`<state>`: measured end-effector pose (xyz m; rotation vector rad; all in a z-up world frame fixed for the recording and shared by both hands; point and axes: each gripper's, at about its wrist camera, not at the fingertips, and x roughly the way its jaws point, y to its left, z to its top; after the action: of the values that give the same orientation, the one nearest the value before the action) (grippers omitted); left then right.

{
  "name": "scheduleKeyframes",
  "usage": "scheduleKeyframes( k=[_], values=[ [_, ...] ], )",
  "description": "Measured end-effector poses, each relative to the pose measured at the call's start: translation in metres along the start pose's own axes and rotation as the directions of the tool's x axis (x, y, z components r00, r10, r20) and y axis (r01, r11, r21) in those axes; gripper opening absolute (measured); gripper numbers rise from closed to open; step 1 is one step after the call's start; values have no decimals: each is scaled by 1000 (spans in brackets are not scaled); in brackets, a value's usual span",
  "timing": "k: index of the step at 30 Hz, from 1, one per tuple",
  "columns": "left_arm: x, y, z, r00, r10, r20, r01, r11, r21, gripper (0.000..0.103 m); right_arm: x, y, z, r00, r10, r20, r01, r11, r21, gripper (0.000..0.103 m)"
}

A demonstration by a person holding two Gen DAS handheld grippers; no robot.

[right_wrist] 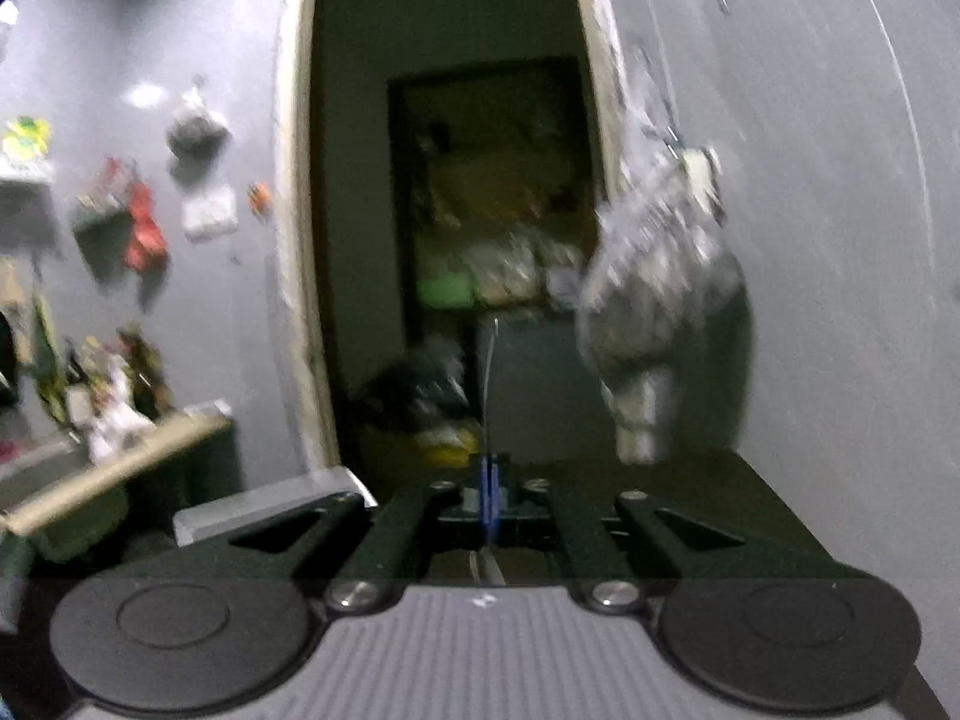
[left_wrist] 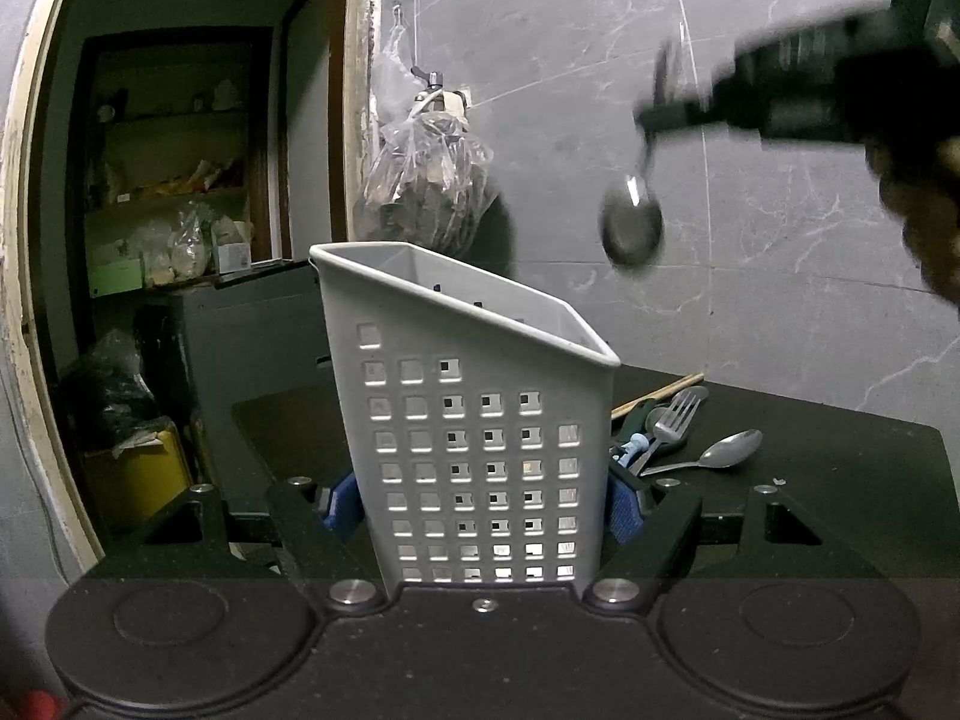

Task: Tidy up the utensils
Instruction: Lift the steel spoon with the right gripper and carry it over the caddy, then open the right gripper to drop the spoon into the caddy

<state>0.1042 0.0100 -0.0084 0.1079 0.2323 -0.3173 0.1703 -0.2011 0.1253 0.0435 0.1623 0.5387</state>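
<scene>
Held spoon: I carry it in the air above and to the right of the caddy, bowl hanging down, blurred; stiff metal, light and slick, so I pinch the flat handle, not the bowl
Right gripper: pressed together on the spoon's thin handle, which shows edge-on as a bright line between the blue pads
Caddy: one grey perforated plastic utensil holder, upright on the dark surface, top open and slanted; light and fairly rigid, I judge it would tip or slide unless held
Left gripper: clamped on the caddy's lower sides, a blue pad against each wall
Waiting utensils: on the surface just right of the caddy I count one fork, one spoon, one wooden stick; a blue-handled item lies under them, kind unclear
Beyond: one filled plastic bag hangs on the grey wall beside a doorway
</scene>
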Motion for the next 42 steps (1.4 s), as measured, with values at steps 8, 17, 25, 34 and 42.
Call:
scheduleKeyframes(
  k=[8,17,25,34,42],
  values=[
    [-1,-2,0,1000,-3,7,3,1000,0,77,6,35,20,976,206,66,-205,978,-28,1],
    [0,-2,-1,1000,0,11,0,1000,1,77,69,51,-14,953,229,-198,-236,972,-13,1],
    [-1,-2,-3,1000,1,15,-1,1000,3,77,83,53,-34,933,196,-303,-212,977,-20,2],
    [-4,-4,-4,1000,2,19,-2,1000,14,77,86,56,-37,928,171,-330,-199,979,-53,6],
    [-4,-4,-5,1000,2,19,-2,1000,10,77,79,52,-33,937,178,-300,-198,979,-39,23]
  ],
)
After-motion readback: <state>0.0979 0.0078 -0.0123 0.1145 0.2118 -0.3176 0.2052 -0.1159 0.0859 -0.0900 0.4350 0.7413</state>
